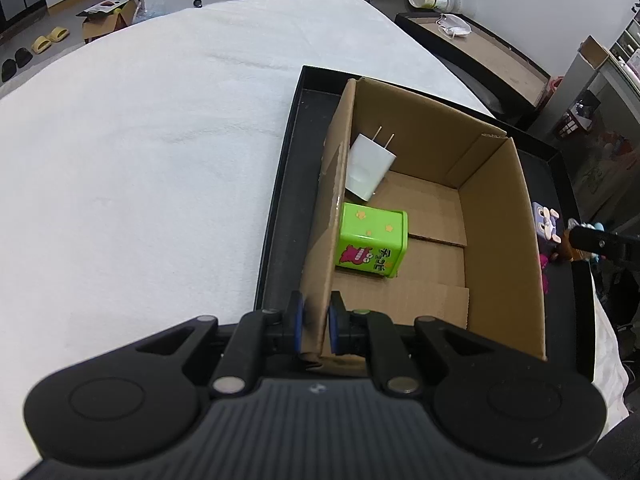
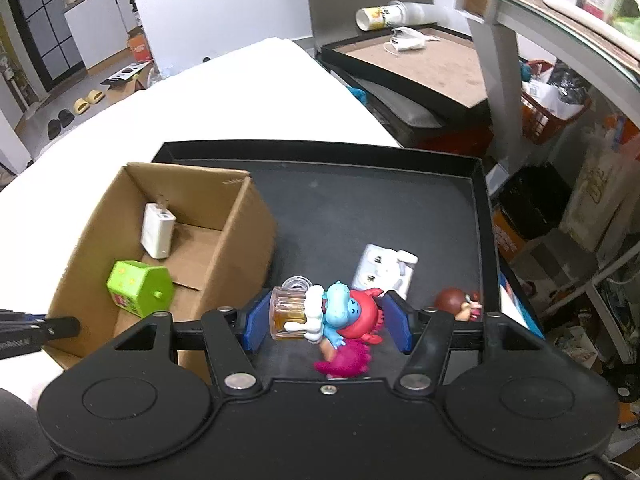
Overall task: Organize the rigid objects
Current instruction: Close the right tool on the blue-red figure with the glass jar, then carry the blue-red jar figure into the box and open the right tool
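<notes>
A cardboard box (image 1: 500,248) stands in a black tray (image 1: 280,216) on the white table. Inside it lie a white charger (image 1: 370,168) and a green tin (image 1: 372,246). My left gripper (image 1: 316,326) is shut on the box's near left wall. My right gripper (image 2: 326,322) is open, its jaws on either side of a small pile in the tray (image 2: 400,200): a clear beer-mug toy (image 2: 290,308), a blue figure (image 2: 340,306), a red crab toy (image 2: 362,320) and a pink toy (image 2: 346,362). The box (image 2: 236,248), charger (image 2: 158,230) and tin (image 2: 138,288) show to its left.
A white wall plug adapter (image 2: 384,270) and a brown-haired figure (image 2: 458,302) lie in the tray's right part. A purple figure (image 1: 546,222) stands right of the box. A second black tray (image 2: 420,60) with a mask and a tipped cup lies beyond the table.
</notes>
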A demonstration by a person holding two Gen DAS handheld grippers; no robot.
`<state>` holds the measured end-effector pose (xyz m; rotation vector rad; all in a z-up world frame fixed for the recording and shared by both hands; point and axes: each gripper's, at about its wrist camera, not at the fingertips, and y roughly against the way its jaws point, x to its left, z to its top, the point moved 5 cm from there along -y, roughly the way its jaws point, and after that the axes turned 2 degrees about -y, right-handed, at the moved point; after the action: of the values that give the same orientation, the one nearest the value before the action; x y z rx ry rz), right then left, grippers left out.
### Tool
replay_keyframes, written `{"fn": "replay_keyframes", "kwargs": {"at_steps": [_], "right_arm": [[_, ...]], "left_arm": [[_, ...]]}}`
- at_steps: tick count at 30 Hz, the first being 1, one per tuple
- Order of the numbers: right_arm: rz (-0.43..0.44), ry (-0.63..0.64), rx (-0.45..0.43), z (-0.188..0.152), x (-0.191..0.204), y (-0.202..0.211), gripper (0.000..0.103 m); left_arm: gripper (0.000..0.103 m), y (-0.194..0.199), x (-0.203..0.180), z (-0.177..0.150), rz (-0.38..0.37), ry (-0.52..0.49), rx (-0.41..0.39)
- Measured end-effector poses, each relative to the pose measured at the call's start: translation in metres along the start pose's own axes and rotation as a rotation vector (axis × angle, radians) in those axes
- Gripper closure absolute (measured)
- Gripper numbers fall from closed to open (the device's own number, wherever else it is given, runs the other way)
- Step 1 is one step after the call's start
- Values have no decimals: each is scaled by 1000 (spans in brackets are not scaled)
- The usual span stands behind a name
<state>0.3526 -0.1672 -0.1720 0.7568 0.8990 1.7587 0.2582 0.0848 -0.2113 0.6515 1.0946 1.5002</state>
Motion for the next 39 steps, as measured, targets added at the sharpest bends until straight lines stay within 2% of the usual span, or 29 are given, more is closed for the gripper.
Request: {"fn": "replay_keyframes", "kwargs": {"at_steps": [19,39], "right_arm": [[27,79,-49,34,69,5,45],[58,158,-42,46,122,-10,45]], "left_arm": [[90,0,8,0,-58,27,-6],[90,-3,12,1,-87,47,-2]]}}
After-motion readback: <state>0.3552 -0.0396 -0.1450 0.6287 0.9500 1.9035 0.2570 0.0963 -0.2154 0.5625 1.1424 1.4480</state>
